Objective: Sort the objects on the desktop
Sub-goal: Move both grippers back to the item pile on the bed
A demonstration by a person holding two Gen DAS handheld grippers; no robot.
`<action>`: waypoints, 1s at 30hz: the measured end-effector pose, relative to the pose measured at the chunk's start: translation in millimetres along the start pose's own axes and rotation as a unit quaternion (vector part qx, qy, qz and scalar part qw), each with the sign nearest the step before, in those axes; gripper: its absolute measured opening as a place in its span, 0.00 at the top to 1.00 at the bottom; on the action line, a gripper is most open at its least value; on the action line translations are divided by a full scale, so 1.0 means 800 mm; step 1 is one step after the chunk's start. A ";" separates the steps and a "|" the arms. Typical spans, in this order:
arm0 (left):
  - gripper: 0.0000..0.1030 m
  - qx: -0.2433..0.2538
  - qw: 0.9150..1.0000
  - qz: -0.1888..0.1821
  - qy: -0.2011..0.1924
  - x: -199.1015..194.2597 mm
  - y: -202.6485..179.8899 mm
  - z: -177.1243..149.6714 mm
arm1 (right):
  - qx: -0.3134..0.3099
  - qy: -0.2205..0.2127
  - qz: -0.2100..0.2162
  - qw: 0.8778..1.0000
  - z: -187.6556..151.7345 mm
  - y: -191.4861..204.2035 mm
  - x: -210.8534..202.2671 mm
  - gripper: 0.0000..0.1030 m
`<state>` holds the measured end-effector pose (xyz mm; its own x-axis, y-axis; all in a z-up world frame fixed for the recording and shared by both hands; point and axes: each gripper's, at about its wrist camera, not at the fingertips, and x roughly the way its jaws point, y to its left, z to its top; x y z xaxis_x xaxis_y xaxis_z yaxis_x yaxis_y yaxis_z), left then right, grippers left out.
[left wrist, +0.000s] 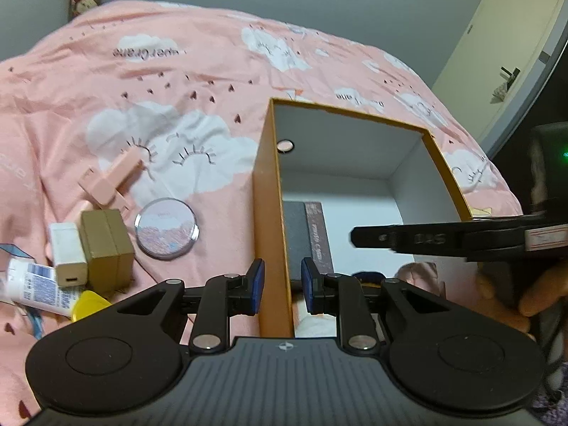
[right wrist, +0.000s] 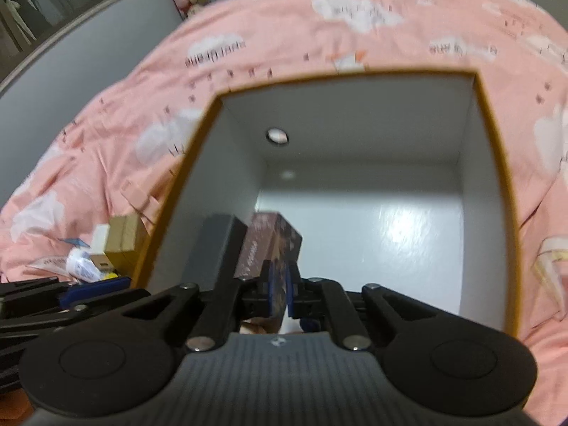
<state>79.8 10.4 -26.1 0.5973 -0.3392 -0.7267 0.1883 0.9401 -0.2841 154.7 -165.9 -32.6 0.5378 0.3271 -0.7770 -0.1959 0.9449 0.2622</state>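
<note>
An orange box (left wrist: 266, 213) with a white inside stands open on the bed. In it a dark grey box (left wrist: 296, 234) and a slim maroon box (left wrist: 321, 234) lie against the left wall. My left gripper (left wrist: 283, 285) straddles that wall, open, its right pad clear of the rim. In the right wrist view my right gripper (right wrist: 280, 293) hangs over the orange box (right wrist: 497, 177), just above the maroon box (right wrist: 273, 241) and the grey box (right wrist: 216, 245). Its jaws are a narrow gap apart and grip nothing. Its fingers (left wrist: 408, 239) reach in from the right.
Left of the box on the pink quilt (left wrist: 177, 71) lie a pink plug (left wrist: 110, 177), a round compact (left wrist: 166, 229), a brown carton (left wrist: 106, 248), a white charger (left wrist: 67, 252), a white tube (left wrist: 35, 284) and a yellow piece (left wrist: 88, 305). A hand (left wrist: 532, 298) holds the right gripper.
</note>
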 end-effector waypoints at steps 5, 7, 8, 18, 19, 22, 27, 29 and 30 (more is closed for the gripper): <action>0.75 0.015 0.999 0.035 -0.035 -0.014 -0.010 0.000 | -0.017 -0.032 0.005 0.999 -0.002 0.014 -0.027 0.74; 0.72 0.020 0.998 0.043 -0.048 -0.021 -0.013 0.000 | -0.034 -0.056 0.003 0.998 -0.005 0.025 -0.038 0.68; 0.71 0.024 0.997 0.047 -0.054 -0.025 -0.015 -0.001 | -0.045 -0.073 -0.003 0.996 -0.008 0.031 -0.044 0.65; 0.51 0.003 0.993 0.088 -0.078 -0.060 0.005 -0.003 | -0.129 -0.134 -0.032 0.982 -0.012 0.074 -0.063 0.54; 0.51 -0.009 0.995 0.076 -0.069 -0.064 0.015 -0.002 | -0.131 -0.129 -0.028 0.983 -0.011 0.078 -0.062 0.54; 0.51 -0.053 0.996 0.046 -0.050 -0.077 0.047 -0.002 | -0.154 -0.110 -0.014 0.982 -0.009 0.093 -0.058 0.53; 0.51 -0.054 0.994 0.088 -0.041 -0.101 0.083 0.002 | -0.196 -0.081 0.019 0.977 -0.006 0.117 -0.051 0.53; 0.51 -0.052 0.993 0.101 -0.035 -0.106 0.095 0.006 | -0.208 -0.062 0.032 0.976 0.002 0.128 -0.044 0.54; 0.51 -0.051 0.993 0.105 -0.033 -0.108 0.101 0.009 | -0.216 -0.057 0.038 0.974 0.004 0.134 -0.042 0.54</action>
<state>49.0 115.7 18.7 0.6648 -0.1300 -0.7357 -0.0240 0.9805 -0.1949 118.5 -75.8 23.3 0.5916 0.4181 -0.6893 -0.5519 0.8333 0.0318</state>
